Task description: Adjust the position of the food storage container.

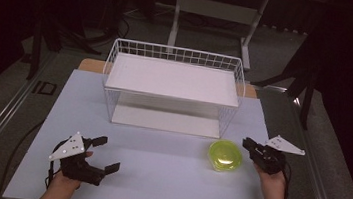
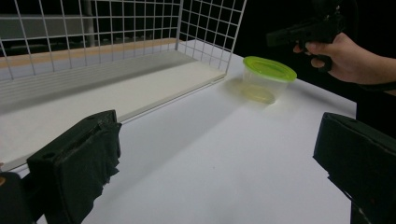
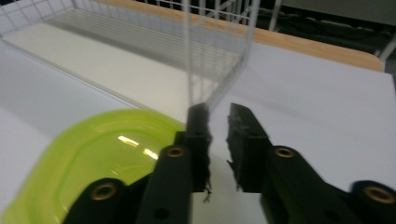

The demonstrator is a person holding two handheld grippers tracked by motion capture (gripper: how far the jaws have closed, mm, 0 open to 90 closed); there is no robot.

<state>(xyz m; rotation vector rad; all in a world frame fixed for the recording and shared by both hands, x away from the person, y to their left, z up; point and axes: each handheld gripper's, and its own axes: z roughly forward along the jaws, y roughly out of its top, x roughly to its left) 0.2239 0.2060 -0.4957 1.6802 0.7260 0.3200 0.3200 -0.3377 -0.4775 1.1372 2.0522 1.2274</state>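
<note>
Left hand-held gripper point(image 1: 104, 154): jaws spread wide, nothing between them, low over the bench well to the left of the tub.
Right hand-held gripper point(image 1: 250, 144): jaws nearly closed with a thin gap, holding nothing, just right of the tub.
Tub point(image 1: 225, 155): clear with a lime-green lid, upright on the bench just in front of the rack's right front corner.
Rack point(image 1: 173, 86): white wire, two white shelves, behind the tub.
Bench point(image 1: 155, 177): white top.
</note>
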